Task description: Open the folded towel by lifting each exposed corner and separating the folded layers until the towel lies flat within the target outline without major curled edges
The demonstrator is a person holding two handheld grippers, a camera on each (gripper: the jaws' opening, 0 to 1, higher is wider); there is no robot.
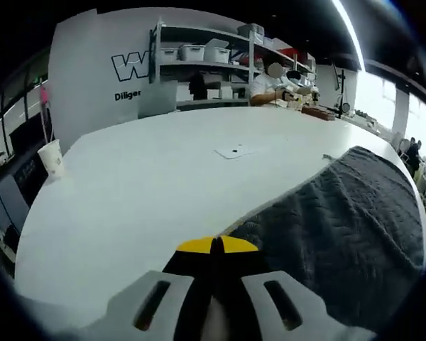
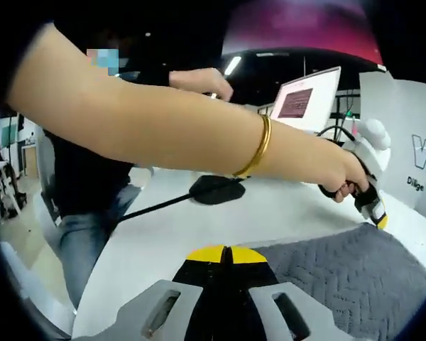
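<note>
A grey quilted towel [image 1: 341,227] lies spread on the white table [image 1: 142,185], on the right side of the left gripper view. My left gripper [image 1: 217,246] is shut, its yellow tips together just off the towel's near edge, and I see no cloth between them. In the right gripper view the towel [image 2: 341,277] fills the lower right. My right gripper [image 2: 226,251] is shut at the towel's edge. The left gripper [image 2: 375,213], held in a person's hand [image 2: 341,181], points down at the towel's far edge.
A paper cup [image 1: 51,158] stands near the table's left edge and a small white card [image 1: 234,151] lies mid-table. Shelves with bins [image 1: 199,53] and a seated person [image 1: 273,85] are beyond. A black pad with a cable [image 2: 216,190] and a screen [image 2: 309,99] sit past the person's arm [image 2: 184,131].
</note>
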